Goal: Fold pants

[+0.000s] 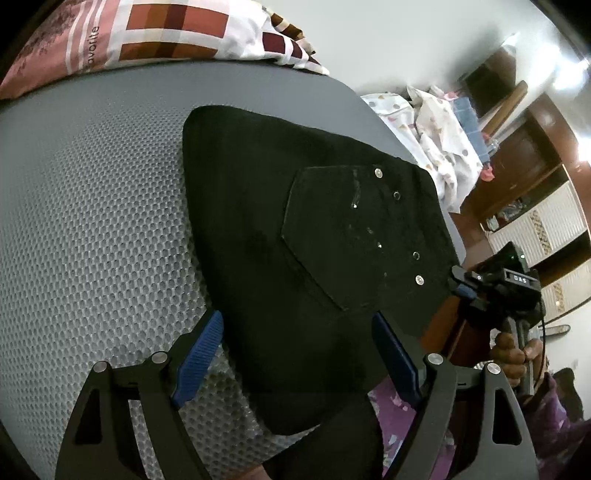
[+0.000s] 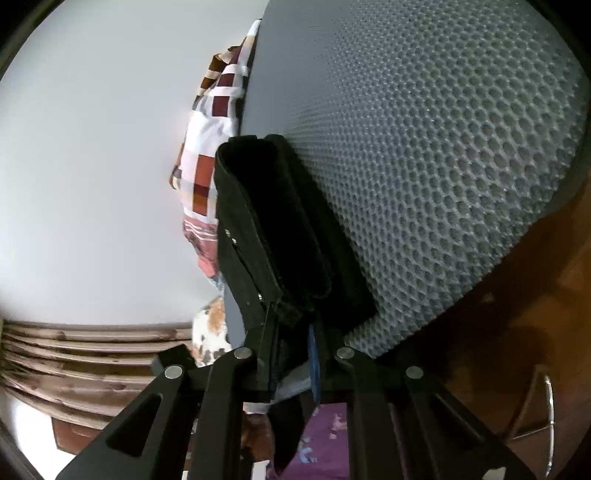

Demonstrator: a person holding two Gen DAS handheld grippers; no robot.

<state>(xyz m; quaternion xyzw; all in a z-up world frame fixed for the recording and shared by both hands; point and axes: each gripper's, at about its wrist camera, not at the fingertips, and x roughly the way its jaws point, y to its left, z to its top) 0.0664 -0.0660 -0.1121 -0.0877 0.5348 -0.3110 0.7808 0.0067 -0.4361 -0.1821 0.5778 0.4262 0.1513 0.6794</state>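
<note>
Clearly the folded black pants [image 1: 295, 229] lie on the grey mesh mattress [image 1: 92, 221], pocket up, near the checked pillow [image 1: 147, 33]. Only the left view shows the left gripper [image 1: 295, 354] spread wide, holding nothing; only the right view shows the right gripper [image 2: 291, 332] pinched onto the pants' edge.

Pillow [image 1: 110, 37] stripe reads "favorite" — nothing else legible.
</note>
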